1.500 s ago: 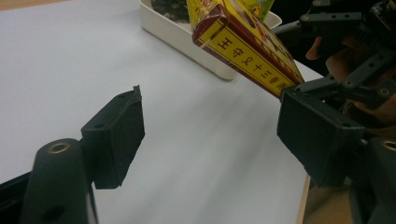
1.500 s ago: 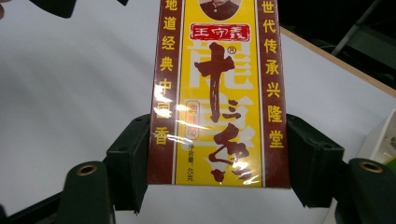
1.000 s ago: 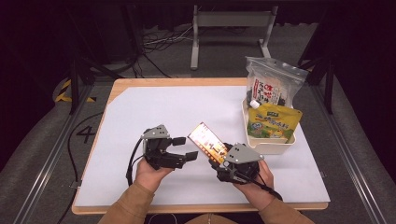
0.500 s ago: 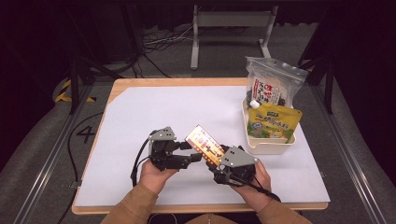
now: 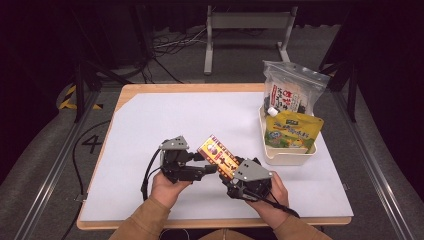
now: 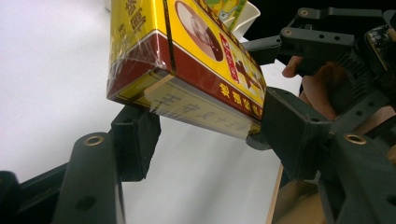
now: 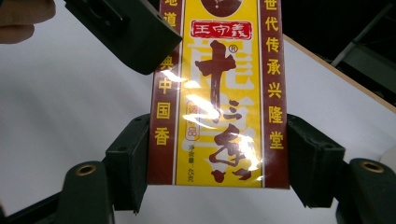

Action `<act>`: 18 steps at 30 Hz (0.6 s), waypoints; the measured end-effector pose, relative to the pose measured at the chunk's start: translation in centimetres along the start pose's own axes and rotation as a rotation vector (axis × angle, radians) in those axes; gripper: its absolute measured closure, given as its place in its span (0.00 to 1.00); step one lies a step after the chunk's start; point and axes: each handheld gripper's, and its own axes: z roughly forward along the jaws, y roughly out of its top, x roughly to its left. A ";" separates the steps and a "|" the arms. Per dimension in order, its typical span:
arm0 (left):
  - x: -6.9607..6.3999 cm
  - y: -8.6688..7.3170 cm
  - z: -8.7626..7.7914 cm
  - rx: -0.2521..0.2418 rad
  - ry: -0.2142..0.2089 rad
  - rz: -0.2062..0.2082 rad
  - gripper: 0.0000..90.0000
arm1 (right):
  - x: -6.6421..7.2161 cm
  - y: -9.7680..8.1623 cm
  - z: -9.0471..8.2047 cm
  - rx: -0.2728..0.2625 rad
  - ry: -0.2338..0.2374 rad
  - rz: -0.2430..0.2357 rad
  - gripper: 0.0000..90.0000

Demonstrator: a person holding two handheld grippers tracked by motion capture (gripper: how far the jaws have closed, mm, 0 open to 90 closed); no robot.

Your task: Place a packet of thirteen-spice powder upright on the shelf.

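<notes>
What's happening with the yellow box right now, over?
Right gripper clamped on yellow box, held above the table. Left gripper just closed onto the box's side edges. Nothing in the way; tray off to the side.

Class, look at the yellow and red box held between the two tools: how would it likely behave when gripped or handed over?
The box probably stays stiff: its edges look straight. Its glossy film wrap may be slippery. It seems light, held up by its end.

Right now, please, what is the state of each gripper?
Left gripper: jaws have just been closing; now shut on the yellow and red box.
Right gripper: shut on the same box.
</notes>
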 end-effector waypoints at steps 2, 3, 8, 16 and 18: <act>0.0 0.0 0.0 -0.003 -0.003 -0.002 0.44 | 0.2 -0.1 0.1 0.008 0.000 -0.001 0.35; 0.0 0.0 0.0 -0.006 -0.004 -0.002 0.45 | 0.2 -0.1 0.2 0.010 0.002 -0.004 0.35; 0.1 0.0 -0.2 -0.012 -0.027 0.000 0.52 | 0.5 -0.3 0.4 0.022 0.011 -0.002 0.35; -0.3 0.1 -0.4 -0.016 -0.046 0.027 0.66 | 0.8 -0.5 0.9 0.041 0.015 -0.009 0.35; -0.4 0.1 -0.4 -0.011 -0.048 0.037 0.67 | 0.8 -0.6 0.9 0.043 0.015 -0.013 0.35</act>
